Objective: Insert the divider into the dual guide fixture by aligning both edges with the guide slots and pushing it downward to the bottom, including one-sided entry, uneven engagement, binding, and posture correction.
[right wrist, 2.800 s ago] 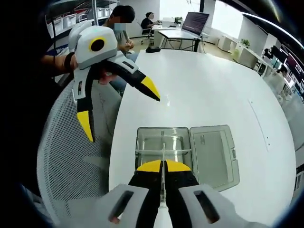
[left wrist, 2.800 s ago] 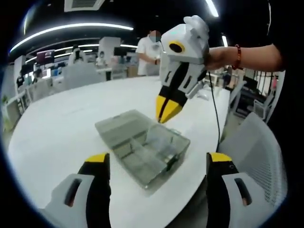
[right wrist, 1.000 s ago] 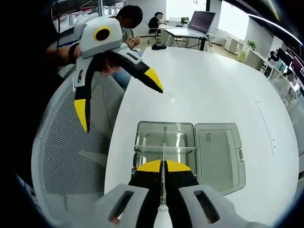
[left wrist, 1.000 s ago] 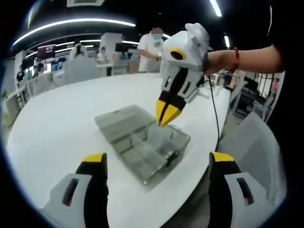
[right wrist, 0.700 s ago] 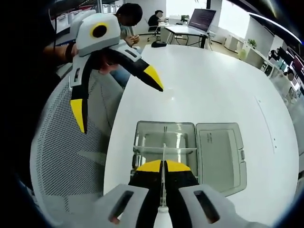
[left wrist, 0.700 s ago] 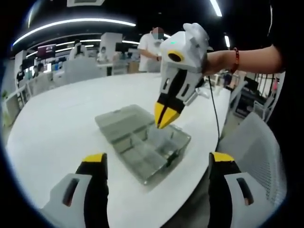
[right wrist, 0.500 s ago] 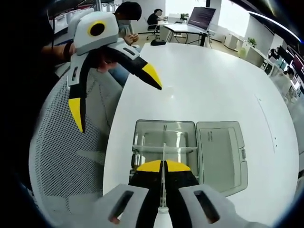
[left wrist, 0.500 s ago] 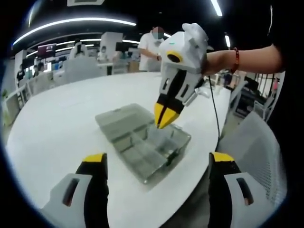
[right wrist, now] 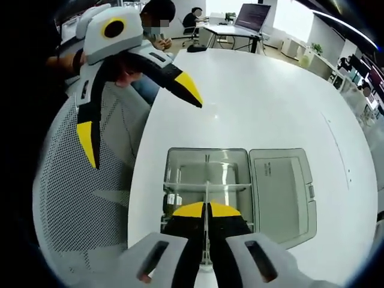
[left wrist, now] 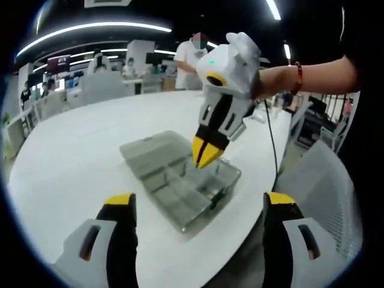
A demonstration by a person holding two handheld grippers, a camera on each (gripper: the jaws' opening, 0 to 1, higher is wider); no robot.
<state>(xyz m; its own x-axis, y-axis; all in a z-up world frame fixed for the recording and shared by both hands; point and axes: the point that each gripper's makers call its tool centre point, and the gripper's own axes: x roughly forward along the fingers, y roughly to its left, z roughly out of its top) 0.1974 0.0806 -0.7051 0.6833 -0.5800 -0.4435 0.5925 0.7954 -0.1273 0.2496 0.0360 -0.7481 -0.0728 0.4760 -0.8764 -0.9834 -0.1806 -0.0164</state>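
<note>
1. Your right gripper (right wrist: 206, 210) has its yellow-tipped jaws pinched together on the thin clear divider (right wrist: 206, 193), which runs edge-on up from between the tips. In the left gripper view the same right gripper (left wrist: 206, 157) points down into the box.
2. Your left gripper (left wrist: 198, 201) is spread wide and holds nothing; in the right gripper view it (right wrist: 141, 123) hangs to the left of the box, over the mesh chair (right wrist: 84, 198).
3. The clear fixture box (right wrist: 207, 180) sits on the white table (right wrist: 270, 102), with its open lid (right wrist: 281, 192) lying flat just beside it, on the side away from the chair. The divider stands inside the box, crossing a clear partition (right wrist: 207, 186).
4. Against 0.5 s ago, your right gripper has come lower, its tips now nearer the box rim in the left gripper view.
5. The box lies near the table edge (right wrist: 135, 198) on the chair side; beyond the box the tabletop runs open.
</note>
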